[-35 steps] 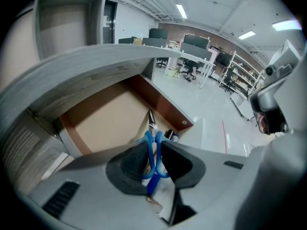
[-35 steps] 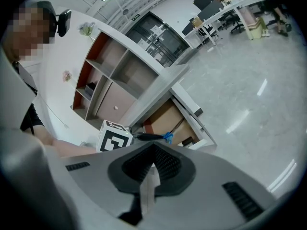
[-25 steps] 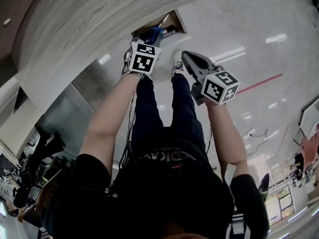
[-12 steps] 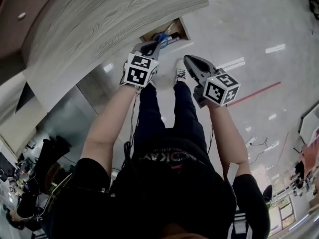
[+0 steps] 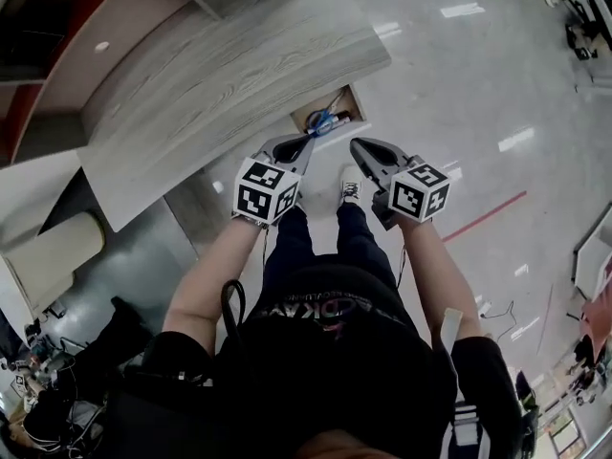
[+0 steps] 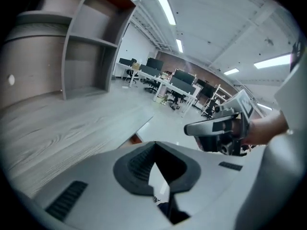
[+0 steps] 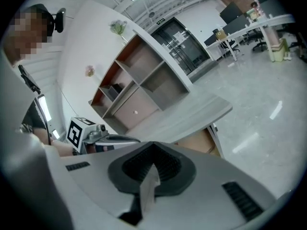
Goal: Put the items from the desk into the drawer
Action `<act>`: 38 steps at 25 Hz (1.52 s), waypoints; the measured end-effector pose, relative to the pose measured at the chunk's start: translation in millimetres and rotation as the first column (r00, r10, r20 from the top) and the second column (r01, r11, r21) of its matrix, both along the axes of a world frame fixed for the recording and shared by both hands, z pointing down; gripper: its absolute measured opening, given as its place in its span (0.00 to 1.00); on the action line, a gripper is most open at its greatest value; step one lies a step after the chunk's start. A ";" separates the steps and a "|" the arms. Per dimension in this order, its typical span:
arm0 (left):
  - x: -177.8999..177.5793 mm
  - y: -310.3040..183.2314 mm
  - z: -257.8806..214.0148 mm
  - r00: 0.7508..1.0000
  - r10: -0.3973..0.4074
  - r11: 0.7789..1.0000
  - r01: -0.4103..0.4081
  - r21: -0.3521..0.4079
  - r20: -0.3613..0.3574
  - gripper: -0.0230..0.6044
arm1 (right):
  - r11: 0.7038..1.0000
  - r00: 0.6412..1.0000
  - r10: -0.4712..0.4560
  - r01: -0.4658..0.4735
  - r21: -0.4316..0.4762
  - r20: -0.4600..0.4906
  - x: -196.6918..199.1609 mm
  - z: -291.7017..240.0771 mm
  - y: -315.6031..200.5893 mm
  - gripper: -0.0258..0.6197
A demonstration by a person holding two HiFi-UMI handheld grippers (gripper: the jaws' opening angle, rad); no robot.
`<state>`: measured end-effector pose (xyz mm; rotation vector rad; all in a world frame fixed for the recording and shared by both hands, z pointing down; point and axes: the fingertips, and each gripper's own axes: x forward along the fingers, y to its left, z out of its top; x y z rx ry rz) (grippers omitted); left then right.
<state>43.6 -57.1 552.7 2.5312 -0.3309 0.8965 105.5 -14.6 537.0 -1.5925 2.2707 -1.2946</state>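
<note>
A glossy pale grey floor (image 5: 459,84) mirrors the long white ceiling strip lights (image 6: 165,6) and carries a thin red line (image 5: 483,216). A curved grey wood-grain tabletop (image 5: 220,75) stands beside a tall open shelving unit with grey shelves and reddish-brown backs (image 7: 139,85). Farther off are rows of white office desks with dark monitors (image 6: 168,84), and what looks like a dark glazed double door (image 7: 184,44).

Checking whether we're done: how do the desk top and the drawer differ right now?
The desk top is broad, grey wood grain, with no items seen on it; the drawer is small, brown inside, and holds small items, one of them blue. The desk top sits above; the drawer stands open under its edge.
</note>
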 end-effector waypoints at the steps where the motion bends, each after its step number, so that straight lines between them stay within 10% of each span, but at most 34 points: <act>1: -1.8 1.8 -9.7 1.000 -0.001 1.000 0.001 -0.007 -0.018 0.05 | 1.000 1.000 -0.004 0.004 0.012 -0.005 -1.6 -7.1 -3.2 0.06; 19: -33.5 40.7 -150.8 0.955 0.086 0.993 -0.106 -0.057 -0.283 0.05 | 0.927 0.986 -0.157 0.166 0.337 -0.056 -75.5 -195.5 -13.9 0.06; 38: -35.6 16.7 -163.6 0.954 0.002 1.000 -0.009 -0.022 -0.301 0.05 | 0.930 0.978 -0.203 0.208 0.305 -0.047 -86.4 -184.7 -13.2 0.06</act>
